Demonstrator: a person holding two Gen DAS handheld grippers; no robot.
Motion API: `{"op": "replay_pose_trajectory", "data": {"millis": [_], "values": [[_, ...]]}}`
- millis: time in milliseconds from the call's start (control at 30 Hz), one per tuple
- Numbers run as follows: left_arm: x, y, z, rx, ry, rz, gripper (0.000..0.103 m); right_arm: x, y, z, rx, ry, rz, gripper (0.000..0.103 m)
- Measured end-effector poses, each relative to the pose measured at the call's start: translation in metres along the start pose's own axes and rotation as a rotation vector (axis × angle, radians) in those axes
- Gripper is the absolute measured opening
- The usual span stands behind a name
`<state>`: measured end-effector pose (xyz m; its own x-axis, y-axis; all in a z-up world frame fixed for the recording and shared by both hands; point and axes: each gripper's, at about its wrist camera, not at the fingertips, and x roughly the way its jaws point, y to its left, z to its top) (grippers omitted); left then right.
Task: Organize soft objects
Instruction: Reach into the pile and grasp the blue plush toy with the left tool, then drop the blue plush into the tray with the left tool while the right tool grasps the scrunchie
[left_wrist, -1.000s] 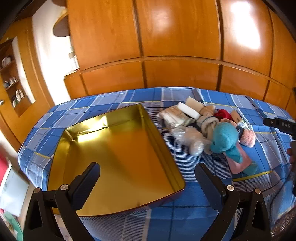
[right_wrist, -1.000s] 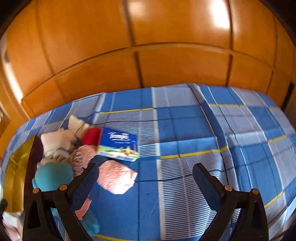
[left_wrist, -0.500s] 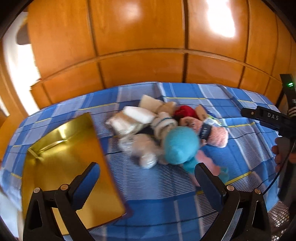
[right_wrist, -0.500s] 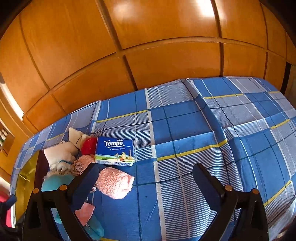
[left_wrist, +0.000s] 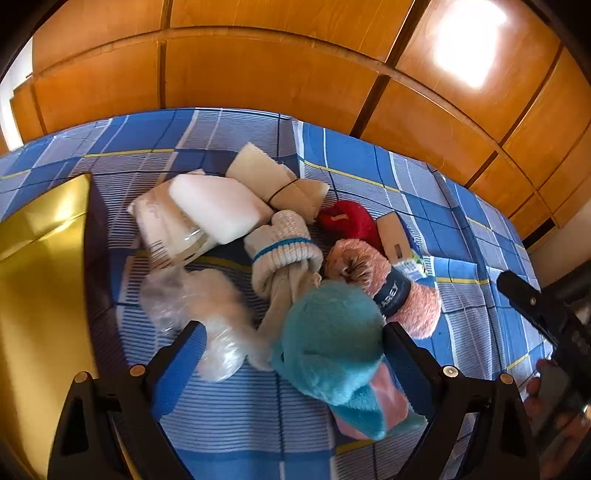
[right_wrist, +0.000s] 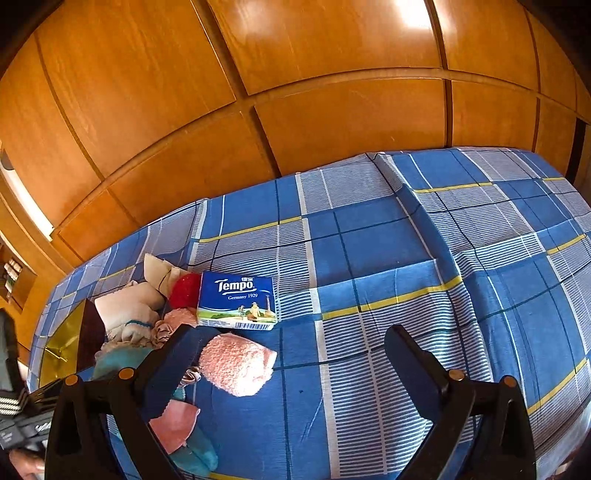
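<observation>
Left wrist view first: we see the left tongs (left_wrist: 291, 350) pointing down over a heap of soft things on a bed (left_wrist: 258, 417) with a blue checked cover. Its jaws stand wide apart and have just been closing a little. Between them sits a turquoise plush toy (left_wrist: 328, 350), with a pink cloth (left_wrist: 384, 402) under it; the right pad is just beside the toy, but we cannot tell if it touches. Left of the toy lies a fluffy white thing in clear plastic (left_wrist: 199, 314), blurred. Behind these we see a cream sock with a blue stripe (left_wrist: 284, 254), a white packet (left_wrist: 218, 206), a beige roll bound with a black band (left_wrist: 273, 181), a red ball of yarn (left_wrist: 351, 221) and a pink ball of yarn (left_wrist: 402, 291) with a dark label. A golden tin tray (left_wrist: 40, 295) lies at the left edge of the heap.

From the right wrist view, the right tongs (right_wrist: 291, 350) is wide open and holds nothing. It hangs above the bare cover, with a pink towel roll (right_wrist: 240, 363) just beside its left finger (right_wrist: 173, 365). A blue packet of tissues (right_wrist: 238, 301) lies behind the roll, touching the red yarn. Wooden wardrobe doors (right_wrist: 295, 92) stand behind the bed.
</observation>
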<state>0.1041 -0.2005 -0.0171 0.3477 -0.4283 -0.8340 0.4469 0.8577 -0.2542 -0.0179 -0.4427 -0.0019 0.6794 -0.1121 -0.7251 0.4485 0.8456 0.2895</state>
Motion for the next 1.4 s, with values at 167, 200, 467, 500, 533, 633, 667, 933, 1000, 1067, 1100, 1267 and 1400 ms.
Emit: {"op": "replay_pose_trajectory", "data": {"millis": [167, 200, 467, 500, 533, 633, 667, 933, 1000, 1067, 1100, 1267, 1400], "values": [[0.017, -0.014, 0.005, 0.028, 0.029, -0.012, 0.052, 0.001, -0.001, 0.0, 0.004, 0.009, 0.007, 0.103], [0.021, -0.016, 0.005, 0.038, 0.043, -0.031, 0.051, 0.001, -0.001, 0.0, 0.004, 0.011, 0.004, 0.103], [-0.007, -0.013, -0.006, 0.047, -0.01, -0.109, 0.048, 0.005, -0.003, -0.002, -0.002, 0.03, -0.007, 0.103], [-0.015, -0.012, -0.008, 0.047, -0.019, -0.12, 0.048, 0.006, -0.002, -0.002, -0.006, 0.032, -0.006, 0.103], [-0.024, -0.01, -0.01, 0.052, -0.031, -0.129, 0.048, 0.006, -0.001, -0.003, -0.012, 0.034, -0.004, 0.103], [-0.058, 0.006, -0.016, 0.055, -0.076, -0.157, 0.049, 0.006, 0.004, -0.005, -0.033, 0.037, 0.016, 0.103], [-0.068, 0.012, -0.017, 0.054, -0.089, -0.152, 0.049, 0.006, 0.007, -0.006, -0.042, 0.038, 0.034, 0.103], [-0.121, 0.118, -0.019, -0.071, -0.156, 0.082, 0.05, 0.008, 0.048, -0.022, -0.224, 0.081, 0.144, 0.087], [-0.129, 0.144, -0.021, -0.11, -0.165, 0.128, 0.05, 0.01, 0.06, -0.029, -0.282, 0.093, 0.155, 0.078], [-0.132, 0.171, -0.024, -0.139, -0.166, 0.187, 0.05, 0.012, 0.074, -0.036, -0.334, 0.106, 0.17, 0.069], [-0.131, 0.183, -0.026, -0.153, -0.161, 0.206, 0.05, 0.014, 0.079, -0.038, -0.35, 0.113, 0.176, 0.063], [-0.117, 0.221, -0.023, -0.209, -0.141, 0.258, 0.051, 0.026, 0.099, -0.043, -0.375, 0.144, 0.193, 0.048], [-0.099, 0.222, -0.01, -0.209, -0.144, 0.247, 0.054, 0.04, 0.109, -0.042, -0.374, 0.159, 0.18, 0.048]]}}
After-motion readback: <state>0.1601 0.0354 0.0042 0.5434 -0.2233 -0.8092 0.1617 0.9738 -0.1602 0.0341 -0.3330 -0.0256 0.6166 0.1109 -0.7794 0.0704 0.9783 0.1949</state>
